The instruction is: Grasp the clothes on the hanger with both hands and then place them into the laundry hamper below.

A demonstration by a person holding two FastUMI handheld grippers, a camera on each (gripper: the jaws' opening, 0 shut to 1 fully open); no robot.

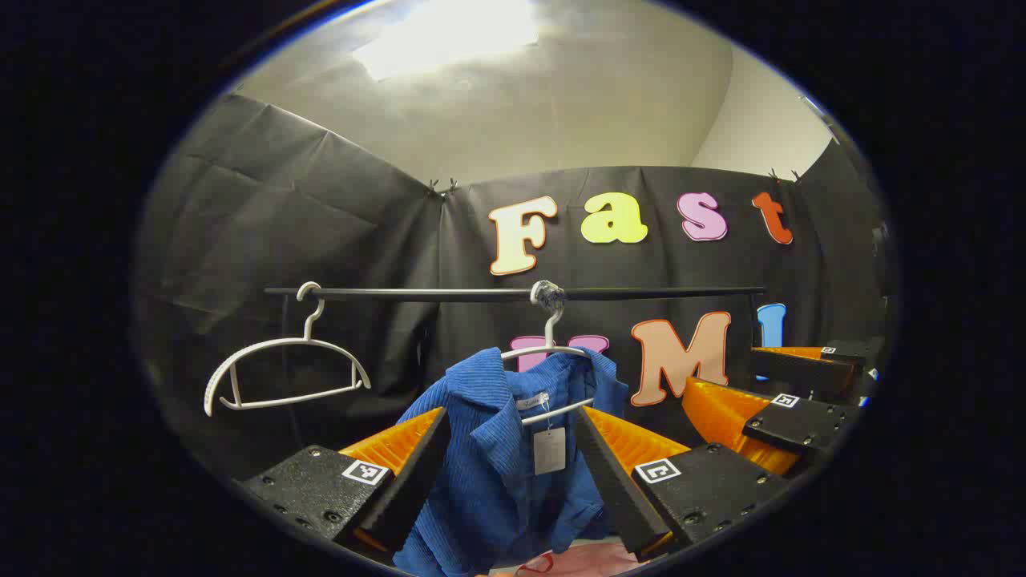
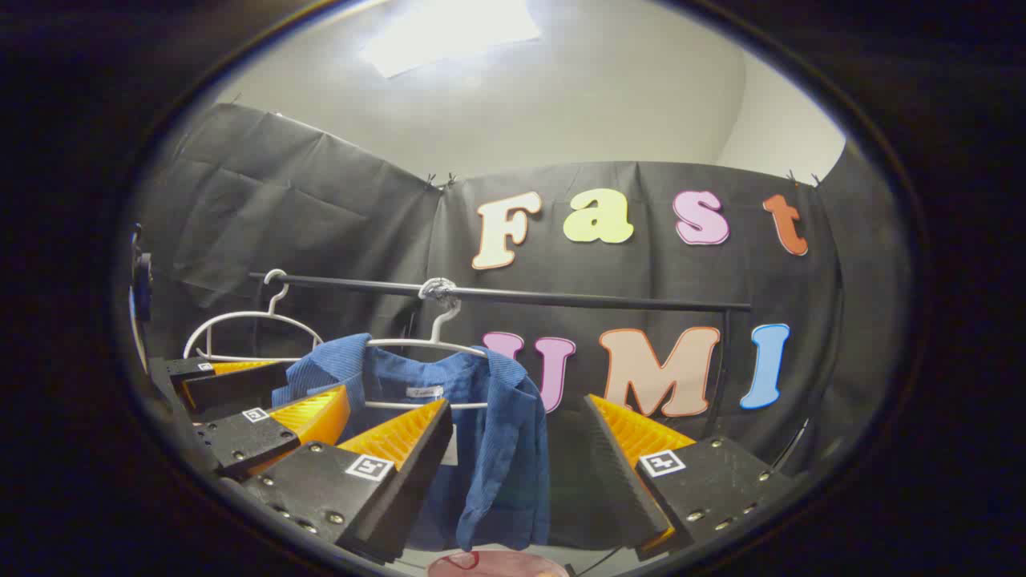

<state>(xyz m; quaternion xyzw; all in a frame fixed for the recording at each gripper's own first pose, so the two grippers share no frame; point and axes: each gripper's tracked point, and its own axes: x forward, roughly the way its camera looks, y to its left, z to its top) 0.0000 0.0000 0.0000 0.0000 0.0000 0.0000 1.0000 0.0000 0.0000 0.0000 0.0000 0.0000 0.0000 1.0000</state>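
Blue corduroy shirt (image 1: 497, 473) hangs on a white hanger (image 1: 553, 353) at the middle of the black rail (image 1: 513, 294), hook wrapped with grey tape where it meets the rail. A paper tag (image 1: 550, 449) dangles just below the shirt's collar. Second hanger (image 1: 280, 369), bare and white, hooks on the rail's far-left end, well apart from the shirt. Left gripper (image 1: 513, 465): fingers spread wide, one on each side of the shirt's collar area as seen from its camera, neither pressing on the fabric; cannot tell whether they are level with the shirt or short of it. Right gripper (image 2: 521, 473): also spread wide, shirt's right sleeve and front edge sit in the gap between the fingers, no visible contact. In the right gripper view the same shirt (image 2: 489, 449) hangs below the rail (image 2: 497, 296) on its hanger (image 2: 433, 340), bare hanger (image 2: 248, 332) further left, and the left gripper (image 2: 264, 409) shows just left of the shirt at shoulder height. In the left gripper view the right gripper (image 1: 769, 401) shows right of the shirt, below the rail's right end. A pink rim of something (image 2: 497, 563) sits directly below the shirt, too cropped to identify with certainty.
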